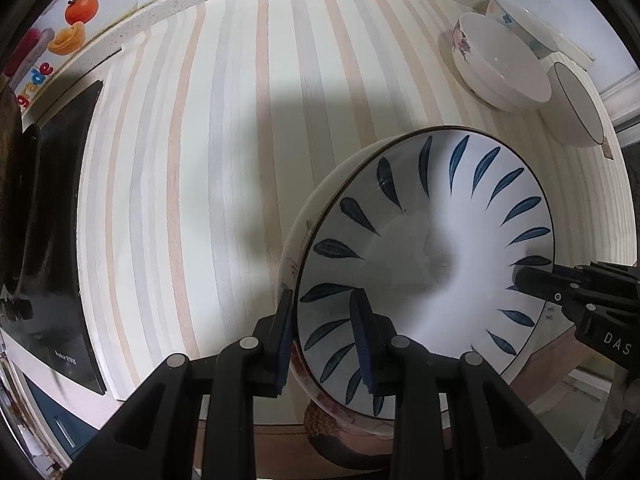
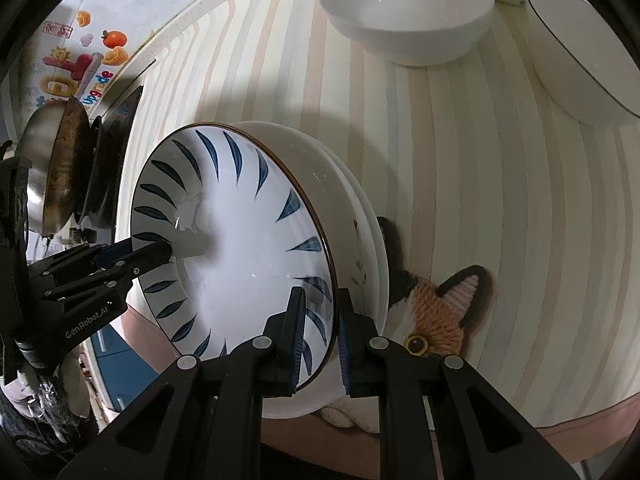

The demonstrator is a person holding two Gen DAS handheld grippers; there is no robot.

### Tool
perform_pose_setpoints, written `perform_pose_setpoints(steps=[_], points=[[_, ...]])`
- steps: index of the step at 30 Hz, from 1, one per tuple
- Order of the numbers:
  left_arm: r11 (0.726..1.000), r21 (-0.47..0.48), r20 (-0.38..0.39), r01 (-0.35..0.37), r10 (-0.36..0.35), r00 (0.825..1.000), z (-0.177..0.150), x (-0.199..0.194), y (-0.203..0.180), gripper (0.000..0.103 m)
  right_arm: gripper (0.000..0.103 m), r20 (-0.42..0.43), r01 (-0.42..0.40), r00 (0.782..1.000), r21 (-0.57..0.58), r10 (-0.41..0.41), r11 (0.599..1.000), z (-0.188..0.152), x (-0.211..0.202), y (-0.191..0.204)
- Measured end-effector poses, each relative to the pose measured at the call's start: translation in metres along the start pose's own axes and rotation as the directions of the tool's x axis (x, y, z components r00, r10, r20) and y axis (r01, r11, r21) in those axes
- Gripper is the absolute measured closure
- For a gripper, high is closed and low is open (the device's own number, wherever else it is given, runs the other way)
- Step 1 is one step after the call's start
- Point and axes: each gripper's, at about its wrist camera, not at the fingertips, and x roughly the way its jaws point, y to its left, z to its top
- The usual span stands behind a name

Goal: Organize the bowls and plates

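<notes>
A white bowl with blue leaf marks (image 1: 432,248) sits on top of a stack of white plates; it also shows in the right wrist view (image 2: 236,240). My left gripper (image 1: 324,340) is shut on the near rim of the stack, one finger inside the blue-leaf bowl and one outside. My right gripper (image 2: 320,332) is shut on the opposite rim the same way; it shows in the left wrist view at the right (image 1: 532,280). The stack is held tilted over the striped table (image 1: 200,160).
Three white bowls (image 1: 500,64) (image 1: 520,20) (image 1: 576,104) stand at the table's far right. A knitted cat mat (image 2: 440,308) lies under the stack. A black cooktop (image 1: 60,220) and a pan (image 2: 60,168) are at the left.
</notes>
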Motion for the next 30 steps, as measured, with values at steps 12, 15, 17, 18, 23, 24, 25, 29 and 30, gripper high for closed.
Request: perform_pose_setpoints(steps=[12, 15, 17, 18, 23, 24, 25, 29, 30], points=[[1.000, 0.000, -0.001, -0.025, 0.025, 1.000, -0.004, 0.011, 0.000, 0.078, 0.086, 0.019, 0.030, 0.999, -0.004, -0.030, 1.000, -0.002, -0.005, 0.004], [1.000, -0.018, 0.001, -0.020, 0.020, 1.000, -0.004, 0.010, 0.003, 0.078, 0.086, 0.025, 0.025, 0.999, 0.006, -0.025, 1.000, -0.004, -0.006, 0.004], [0.999, -0.028, 0.002, -0.022, 0.022, 1.000, -0.004, 0.007, 0.004, 0.078, 0.086, 0.032, 0.024, 0.999, 0.016, -0.025, 1.000, -0.006, -0.007, 0.002], [0.999, -0.031, 0.004, -0.022, 0.022, 1.000, -0.005, 0.006, 0.005, 0.078, 0.085, 0.037, 0.022, 0.999, 0.022, -0.023, 1.000, -0.006, -0.009, 0.002], [0.999, -0.046, 0.016, -0.023, 0.024, 1.000, -0.006, -0.002, 0.009, 0.078, 0.085, 0.068, 0.048, 0.996, 0.026, -0.050, 0.999, -0.010, -0.017, 0.003], [0.999, -0.047, 0.021, -0.026, 0.027, 0.999, -0.007, -0.004, 0.008, 0.078, 0.085, 0.073, 0.057, 0.996, 0.025, -0.059, 0.998, -0.011, -0.019, 0.004], [0.999, -0.046, 0.031, -0.028, 0.029, 0.999, -0.008, -0.009, 0.009, 0.078, 0.085, 0.080, 0.065, 0.995, 0.024, -0.067, 0.998, -0.014, -0.022, 0.005], [0.999, -0.044, 0.082, -0.030, 0.034, 0.996, -0.016, -0.034, 0.009, 0.078, 0.084, 0.118, 0.097, 0.988, 0.010, -0.098, 0.995, -0.023, -0.039, 0.018], [0.999, -0.045, 0.093, -0.029, 0.033, 0.995, -0.018, -0.039, 0.009, 0.078, 0.083, 0.124, 0.103, 0.987, 0.005, -0.103, 0.995, -0.026, -0.043, 0.021]])
